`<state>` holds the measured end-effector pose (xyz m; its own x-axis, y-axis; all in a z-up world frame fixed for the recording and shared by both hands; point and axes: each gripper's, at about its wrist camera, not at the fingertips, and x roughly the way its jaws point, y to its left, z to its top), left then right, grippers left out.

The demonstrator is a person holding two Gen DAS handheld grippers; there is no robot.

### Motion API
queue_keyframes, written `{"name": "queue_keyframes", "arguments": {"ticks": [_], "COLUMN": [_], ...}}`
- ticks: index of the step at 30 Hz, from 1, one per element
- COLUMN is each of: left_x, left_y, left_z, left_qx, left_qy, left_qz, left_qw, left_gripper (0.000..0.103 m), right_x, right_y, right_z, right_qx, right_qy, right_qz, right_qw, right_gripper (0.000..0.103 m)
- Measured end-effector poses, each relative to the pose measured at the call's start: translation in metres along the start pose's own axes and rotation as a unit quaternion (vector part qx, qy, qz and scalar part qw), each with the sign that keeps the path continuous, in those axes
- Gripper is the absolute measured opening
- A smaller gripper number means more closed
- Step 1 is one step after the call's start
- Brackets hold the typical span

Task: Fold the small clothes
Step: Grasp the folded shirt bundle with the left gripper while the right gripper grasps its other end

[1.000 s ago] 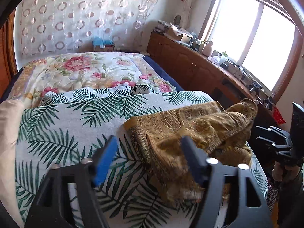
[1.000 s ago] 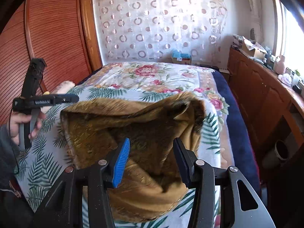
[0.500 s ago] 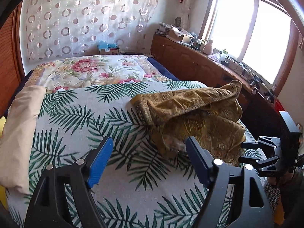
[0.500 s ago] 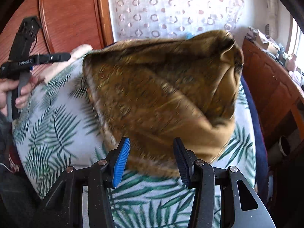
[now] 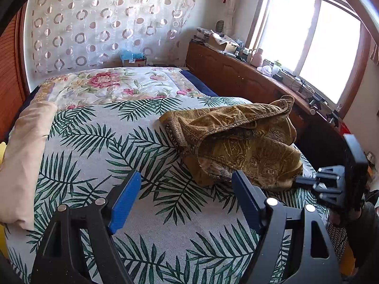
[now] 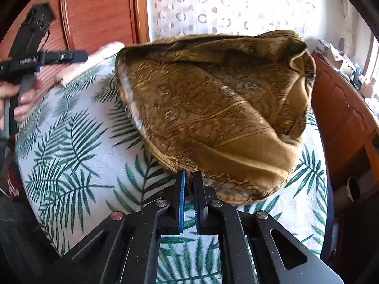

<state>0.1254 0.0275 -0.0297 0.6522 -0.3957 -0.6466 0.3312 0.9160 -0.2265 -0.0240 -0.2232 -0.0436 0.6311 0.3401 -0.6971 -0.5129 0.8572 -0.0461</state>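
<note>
This is a bedroom in a home. A bed (image 5: 165, 224) fills the middle, spread with a palm-leaf sheet (image 5: 94, 142) near and a floral quilt (image 5: 113, 85) farther back. A sheer curtain with ring patterns (image 5: 106, 23) hangs on the far wall. On the right, a long wooden cabinet (image 5: 236, 78) cluttered with household odds and ends runs beneath a bright window (image 5: 319, 47). Wooden panelling (image 6: 99, 11) lines the left side.

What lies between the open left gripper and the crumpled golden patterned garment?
Only bare palm-leaf bedsheet separates left gripper from garment, in the left wrist view.
</note>
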Motion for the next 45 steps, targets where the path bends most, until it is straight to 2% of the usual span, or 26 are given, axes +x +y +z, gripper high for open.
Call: {"name": "queue_keyframes", "arguments": {"ticks": [3,7,11,17,22,28,29,30,31,32,34,35,36,37,41,43,45], "left_x": [0.004,0.018,0.033,0.058,0.085,0.123,0.129,0.134,0.138,0.142,0.145,0.145,0.145,0.144,0.132,0.134,0.138], "left_y": [0.005,0.01,0.008,0.006,0.007,0.013,0.014,0.015,0.016,0.015,0.014,0.013,0.011,0.01,0.01,0.013,0.013], "left_z": [0.0,0.004,0.015,0.042,0.068,0.088,0.089,0.092,0.093,0.095,0.097,0.099,0.1,0.1,0.101,0.1,0.098], "left_qx": [-0.001,-0.006,0.0,0.01,0.01,-0.005,-0.008,-0.01,-0.011,-0.011,-0.006,-0.003,0.002,0.007,0.004,-0.007,0.004], "left_qy": [0.004,0.015,0.025,0.031,0.034,0.052,0.054,0.057,0.059,0.06,0.058,0.057,0.055,0.051,0.012,0.019,0.026], "left_qz": [0.004,0.007,0.009,0.009,0.006,-0.012,-0.016,-0.019,-0.023,-0.029,-0.039,-0.043,-0.048,-0.05,-0.032,-0.03,-0.018], "left_qw": [1.0,0.9998,0.9996,0.9994,0.9994,0.9985,0.9984,0.9981,0.9979,0.9977,0.9975,0.9974,0.9973,0.9974,0.9994,0.9993,0.9995], "left_gripper": [0.08,0.08,0.08,0.08,0.08,0.079,0.076,0.068,0.06,0.056,0.033,0.025,0.013,0.007,0.005,0.005,0.005], "right_x": [-0.018,-0.044,-0.047,-0.012,0.031,0.04,0.038,0.035,0.03,0.024,0.016,0.013,0.011,0.012,0.017,0.02,0.026], "right_y": [-0.02,-0.051,-0.077,-0.102,-0.11,-0.126,-0.128,-0.129,-0.131,-0.132,-0.132,-0.131,-0.13,-0.128,-0.127,-0.13,-0.131], "right_z": [0.015,0.051,0.088,0.119,0.131,0.144,0.147,0.148,0.149,0.15,0.15,0.148,0.147,0.144,0.137,0.136,0.136], "right_qx": [0.018,0.019,0.013,0.003,0.006,0.037,0.041,0.045,0.05,0.057,0.067,0.07,0.071,0.074,0.095,0.11,0.11], "right_qy": [-0.043,-0.102,-0.131,-0.124,-0.097,-0.06,-0.057,-0.056,-0.055,-0.056,-0.057,-0.055,-0.052,-0.048,-0.034,-0.031,-0.023], "right_qz": [-0.022,-0.065,-0.099,-0.127,-0.126,-0.117,-0.115,-0.113,-0.116,-0.114,-0.109,-0.107,-0.106,-0.105,-0.083,-0.066,-0.056], "right_qw": [0.999,0.993,0.986,0.984,0.987,0.991,0.991,0.991,0.99,0.99,0.99,0.99,0.99,0.991,0.991,0.991,0.992], "right_gripper": [0.003,0.003,0.003,0.003,0.003,0.004,0.004,0.009,0.022,0.028,0.042,0.044,0.047,0.048,0.048,0.048,0.048]}}
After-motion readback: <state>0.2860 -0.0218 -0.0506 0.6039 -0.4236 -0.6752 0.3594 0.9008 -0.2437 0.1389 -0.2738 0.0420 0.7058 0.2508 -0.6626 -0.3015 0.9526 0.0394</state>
